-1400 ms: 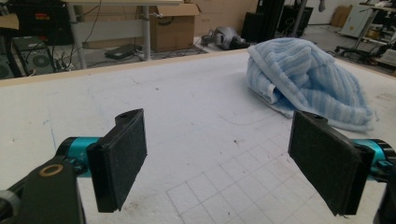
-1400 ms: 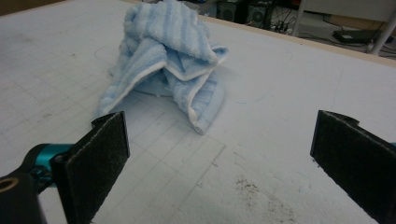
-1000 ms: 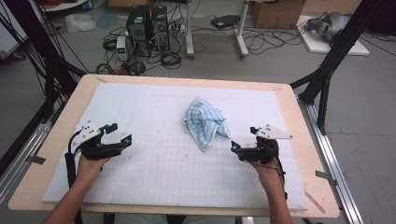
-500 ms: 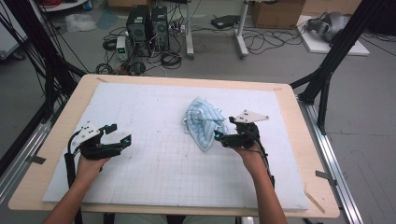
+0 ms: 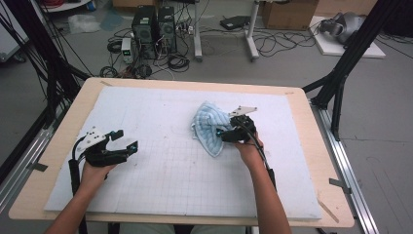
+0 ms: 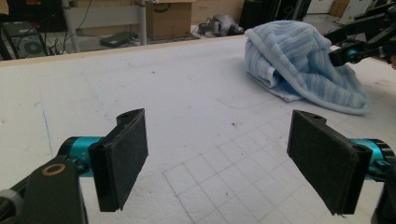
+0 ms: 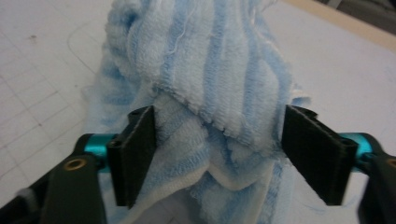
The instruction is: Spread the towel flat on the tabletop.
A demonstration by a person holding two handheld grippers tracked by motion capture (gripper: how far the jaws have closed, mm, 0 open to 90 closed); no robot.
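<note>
A crumpled towel [image 5: 210, 132] with light blue and white stripes lies on the white gridded mat [image 5: 160, 180] that covers the wooden surface [image 5: 319, 161]; it is a little right of the middle and toward the far side, bunched into a heap with folds over each other.

The right gripper [image 5: 225, 135] is at the right edge of the towel, with the hand [image 5: 249, 150] behind it; in the right gripper view the two fingers [image 7: 135, 151] stand on both sides of a thick fold of towel [image 7: 219, 93], and the cloth fills the gap between them; the jaws have just been closing, but they are not yet together; the left pad seems to touch the cloth, the right pad is just beside it, and I cannot tell if they already press it.

The left gripper [image 5: 125, 141] is well apart from the towel, over the near left part of the mat, held by the left hand [image 5: 95, 173]; in the left gripper view its fingers [image 6: 123, 156] are spread wide with only bare mat [image 6: 187, 107] between them; the towel [image 6: 303, 70] is seen far ahead on the right, with the other gripper [image 6: 359, 49] at its side.
</note>
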